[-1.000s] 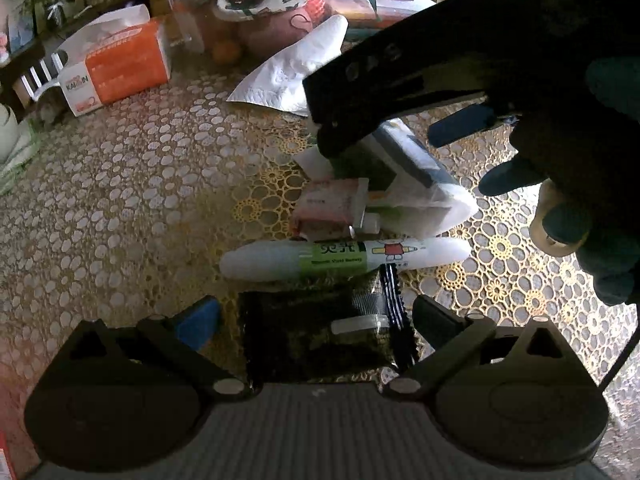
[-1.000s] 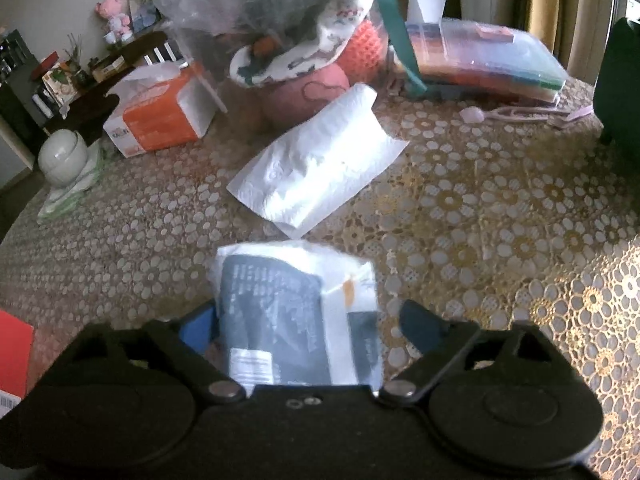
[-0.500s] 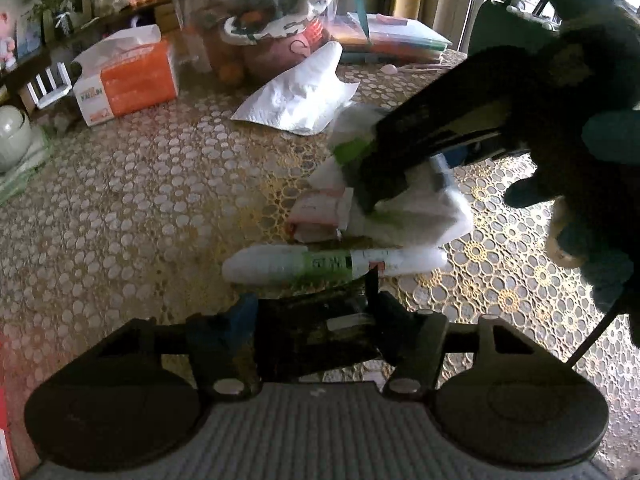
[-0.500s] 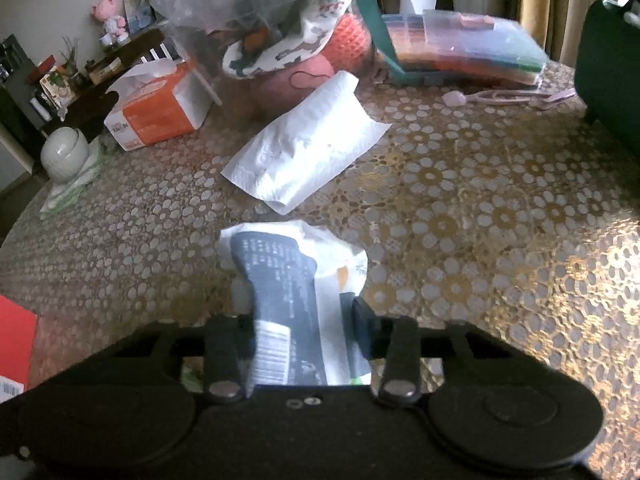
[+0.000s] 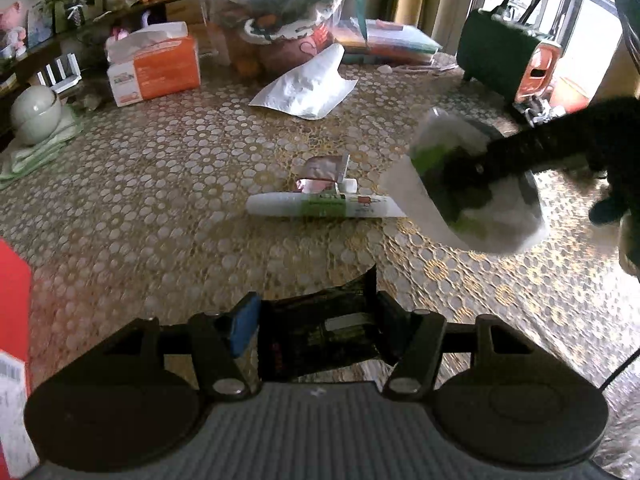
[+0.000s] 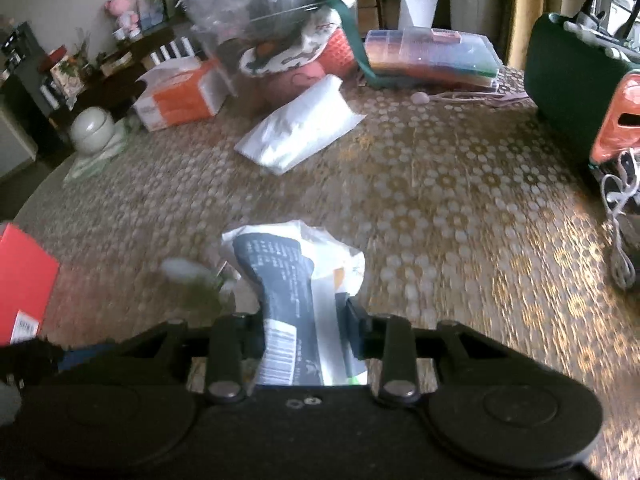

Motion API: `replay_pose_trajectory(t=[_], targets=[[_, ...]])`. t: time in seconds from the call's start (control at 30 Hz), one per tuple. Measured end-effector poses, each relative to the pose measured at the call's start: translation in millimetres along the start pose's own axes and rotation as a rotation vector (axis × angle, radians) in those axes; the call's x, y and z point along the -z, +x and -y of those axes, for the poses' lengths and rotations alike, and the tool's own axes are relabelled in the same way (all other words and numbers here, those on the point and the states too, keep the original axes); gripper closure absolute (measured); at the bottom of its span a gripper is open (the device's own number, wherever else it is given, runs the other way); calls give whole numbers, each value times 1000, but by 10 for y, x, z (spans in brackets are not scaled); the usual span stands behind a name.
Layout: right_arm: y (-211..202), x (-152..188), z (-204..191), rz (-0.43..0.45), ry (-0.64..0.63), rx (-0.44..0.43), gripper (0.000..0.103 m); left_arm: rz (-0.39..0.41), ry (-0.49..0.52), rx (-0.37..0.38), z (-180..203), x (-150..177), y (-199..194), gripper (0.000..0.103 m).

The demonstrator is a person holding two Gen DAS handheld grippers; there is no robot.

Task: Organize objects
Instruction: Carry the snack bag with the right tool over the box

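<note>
We have lifted both soft, light packets off the table beyond the white tube [image 5: 324, 205]: left gripper [image 5: 316, 320] pinching the dark sachet [image 5: 316, 334] mid-body, right gripper [image 6: 298, 316] clamping the white pouch [image 6: 296, 280].

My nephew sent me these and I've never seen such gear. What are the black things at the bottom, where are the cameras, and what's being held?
They are two hand-held grippers, each with a camera looking along its fingers. In the left view, the left gripper is shut on a dark packet. The right gripper is shut on a white and dark pouch; the left view shows that pouch lifted off the table. A white and green tube and a small pink packet lie on the table, a white bag and an orange tissue box farther back.
</note>
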State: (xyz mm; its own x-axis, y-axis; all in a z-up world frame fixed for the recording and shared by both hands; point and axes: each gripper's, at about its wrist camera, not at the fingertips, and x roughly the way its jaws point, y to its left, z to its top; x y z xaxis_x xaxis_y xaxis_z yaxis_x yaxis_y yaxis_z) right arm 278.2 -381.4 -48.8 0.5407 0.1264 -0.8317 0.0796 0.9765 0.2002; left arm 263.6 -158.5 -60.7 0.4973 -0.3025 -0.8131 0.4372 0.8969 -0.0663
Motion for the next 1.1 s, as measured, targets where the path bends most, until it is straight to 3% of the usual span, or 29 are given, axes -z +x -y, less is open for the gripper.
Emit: replay_pose_trajectory(t=[0.57,1.1], targets=[[-816,685,-844,15,-143,-65,68,40,4,-5,-167,538,-988,42],[-1130,943,-1877,42,-252,-159,68,96,-57,-60,-790,969,-1763,42]])
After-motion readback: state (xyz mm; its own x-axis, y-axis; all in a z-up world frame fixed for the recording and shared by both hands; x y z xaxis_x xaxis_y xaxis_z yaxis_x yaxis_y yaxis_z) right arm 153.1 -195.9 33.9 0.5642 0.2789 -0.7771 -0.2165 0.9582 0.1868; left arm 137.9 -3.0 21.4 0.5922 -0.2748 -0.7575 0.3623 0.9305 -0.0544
